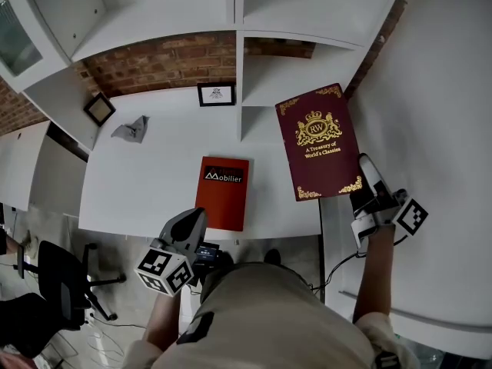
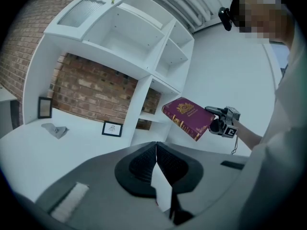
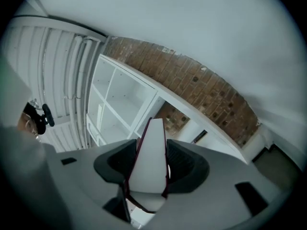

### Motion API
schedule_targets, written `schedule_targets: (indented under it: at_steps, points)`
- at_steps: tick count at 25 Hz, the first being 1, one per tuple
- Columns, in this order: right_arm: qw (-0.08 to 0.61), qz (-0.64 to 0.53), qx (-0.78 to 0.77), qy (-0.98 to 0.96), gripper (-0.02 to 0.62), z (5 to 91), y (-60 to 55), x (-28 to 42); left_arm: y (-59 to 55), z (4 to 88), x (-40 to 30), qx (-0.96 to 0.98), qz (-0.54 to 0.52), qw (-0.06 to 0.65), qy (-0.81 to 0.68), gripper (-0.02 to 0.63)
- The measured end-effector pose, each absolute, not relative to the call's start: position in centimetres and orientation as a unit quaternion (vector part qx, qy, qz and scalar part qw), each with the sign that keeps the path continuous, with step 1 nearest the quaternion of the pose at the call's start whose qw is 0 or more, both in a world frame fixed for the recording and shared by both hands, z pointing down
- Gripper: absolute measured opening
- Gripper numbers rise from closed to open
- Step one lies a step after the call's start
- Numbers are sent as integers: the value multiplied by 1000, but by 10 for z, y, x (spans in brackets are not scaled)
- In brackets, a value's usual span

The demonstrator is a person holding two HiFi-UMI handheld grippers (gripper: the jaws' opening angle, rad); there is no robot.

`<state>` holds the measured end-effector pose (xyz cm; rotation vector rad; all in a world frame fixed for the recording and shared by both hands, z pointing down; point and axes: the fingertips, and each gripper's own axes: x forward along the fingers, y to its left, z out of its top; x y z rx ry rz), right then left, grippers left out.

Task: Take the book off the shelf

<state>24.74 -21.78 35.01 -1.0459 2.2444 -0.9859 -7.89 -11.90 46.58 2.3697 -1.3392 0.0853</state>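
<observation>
A maroon book point(image 1: 319, 141) with gold print hangs in the air in front of the white shelf unit point(image 1: 240, 44), tilted, cover up. My right gripper point(image 1: 361, 191) is shut on its lower right corner. In the right gripper view the book's white page edge point(image 3: 149, 152) fills the gap between the pads. From the left gripper view the book point(image 2: 188, 118) and the right gripper point(image 2: 218, 122) show at the right, clear of the shelves. My left gripper point(image 1: 192, 223) stays low by the desk's front edge, shut point(image 2: 156, 163) with nothing in it.
A red book point(image 1: 223, 192) lies flat on the white desk point(image 1: 138, 187). On the desk's back part are a framed picture point(image 1: 216, 94), a smaller frame point(image 1: 99, 108) and a grey cloth point(image 1: 131, 128). An office chair point(image 1: 61, 283) stands at lower left.
</observation>
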Motion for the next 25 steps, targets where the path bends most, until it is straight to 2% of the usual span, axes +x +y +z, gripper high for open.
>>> schedule_targets:
  at_steps: [5, 12, 25]
  points:
    - [261, -445, -389, 764, 187, 410, -215, 256, -117, 469, -77, 852, 34, 212, -477, 5]
    - [255, -530, -423, 689, 187, 498, -206, 259, -110, 478, -75, 850, 40, 220, -476, 5]
    - [232, -600, -445, 623, 189, 585, -188, 251, -104, 491, -84, 839, 54, 237, -487, 5]
